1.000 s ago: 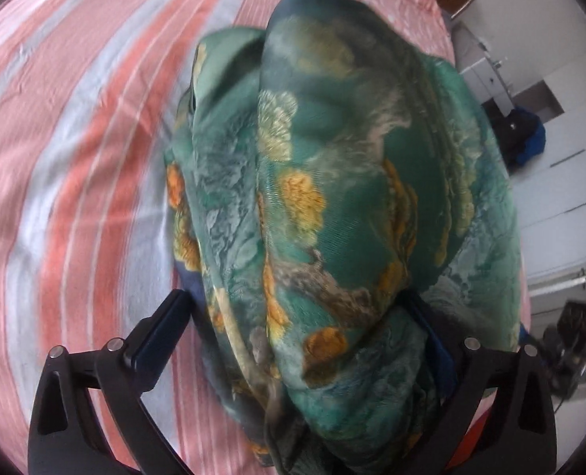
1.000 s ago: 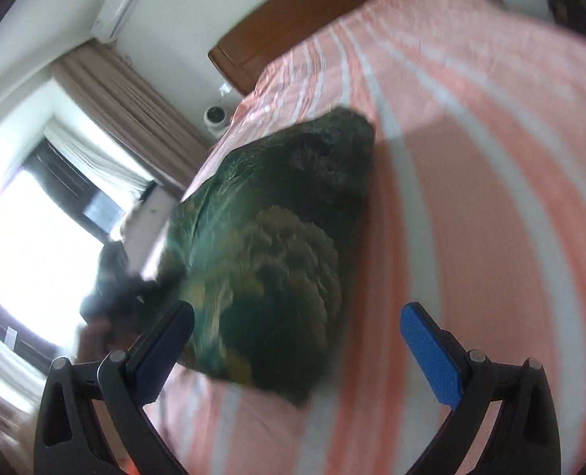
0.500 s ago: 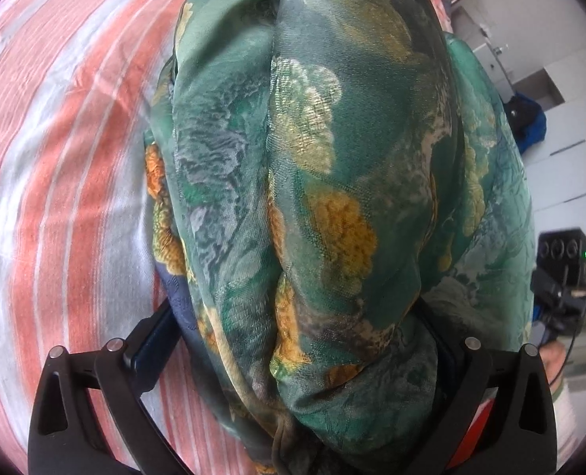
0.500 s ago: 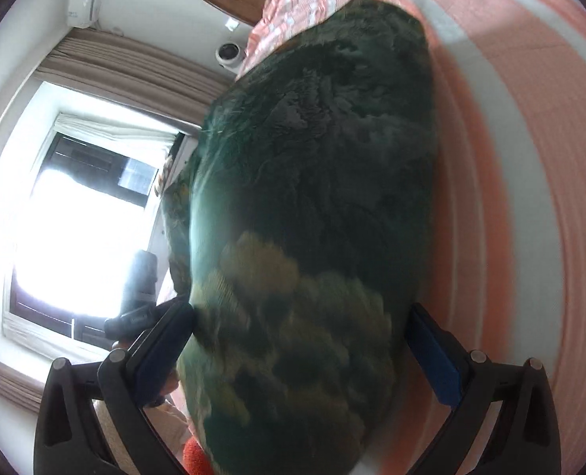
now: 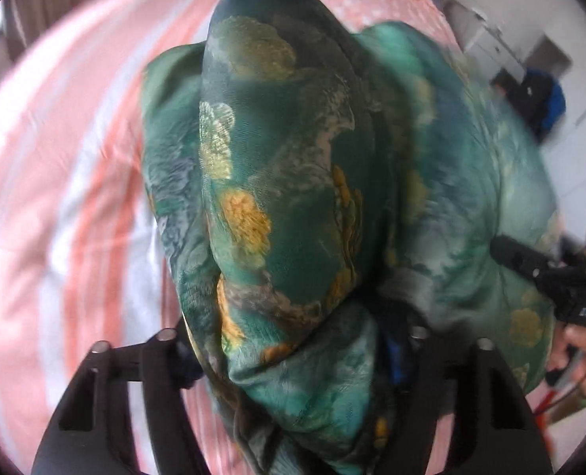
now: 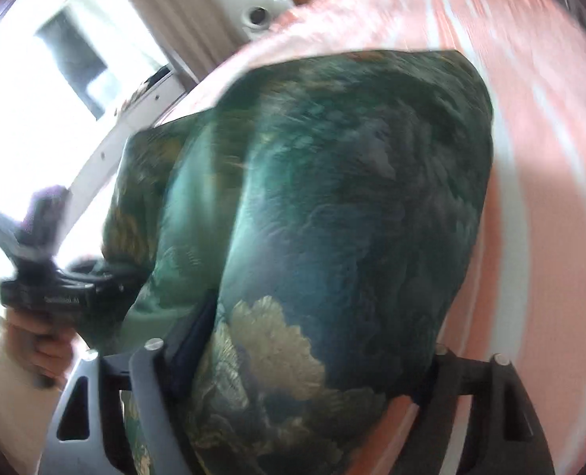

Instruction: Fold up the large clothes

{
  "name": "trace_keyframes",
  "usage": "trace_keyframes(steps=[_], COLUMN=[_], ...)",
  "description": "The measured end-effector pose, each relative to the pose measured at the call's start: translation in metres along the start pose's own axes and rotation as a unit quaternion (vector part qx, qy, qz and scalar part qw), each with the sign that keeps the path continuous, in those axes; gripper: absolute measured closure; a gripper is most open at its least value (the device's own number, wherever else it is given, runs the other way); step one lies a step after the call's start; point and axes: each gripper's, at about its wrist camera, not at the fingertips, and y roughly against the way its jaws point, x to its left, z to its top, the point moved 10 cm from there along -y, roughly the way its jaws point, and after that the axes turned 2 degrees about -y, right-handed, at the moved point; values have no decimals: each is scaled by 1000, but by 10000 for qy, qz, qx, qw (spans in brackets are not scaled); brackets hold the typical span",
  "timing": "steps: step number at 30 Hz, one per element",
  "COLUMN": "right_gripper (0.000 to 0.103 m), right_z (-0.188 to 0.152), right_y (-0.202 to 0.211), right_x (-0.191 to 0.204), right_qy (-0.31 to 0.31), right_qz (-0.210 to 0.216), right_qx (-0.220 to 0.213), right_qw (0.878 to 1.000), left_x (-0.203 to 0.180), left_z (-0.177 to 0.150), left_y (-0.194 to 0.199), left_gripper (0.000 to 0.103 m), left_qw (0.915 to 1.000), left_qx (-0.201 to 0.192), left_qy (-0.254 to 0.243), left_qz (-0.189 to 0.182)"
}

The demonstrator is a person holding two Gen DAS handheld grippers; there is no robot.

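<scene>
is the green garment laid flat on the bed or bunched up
Bunched up. The green garment hangs in thick rounded folds, pinched by the left gripper and the right gripper, lifted above the striped bedsheet.

Green garment (image 5: 293, 198) filling both views; open striped bedsheet (image 5: 55, 198) beside it.

L wrist cam sits right behind its jaws, cloth (image 5: 293, 206) pressed close between them. R wrist cam likewise, facing across bed (image 6: 550, 158) (window side). Both share the cloth and striped sheet beyond the jaws.
</scene>
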Motion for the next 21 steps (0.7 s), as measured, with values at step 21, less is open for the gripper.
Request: trace_keyframes(steps=[21], right_gripper=[0], right_z=[28], right_y=[67], right_x=[-133], right_qy=[-540], right_qz=[-1124], right_qx=[-752], right_qw=[9893], left_x=[-86], left_z=[91], left_y=[-6], left_gripper=[4], left_qw=[9863], left_qx=[-1242], left_qy=[1013], left_qz=[-398])
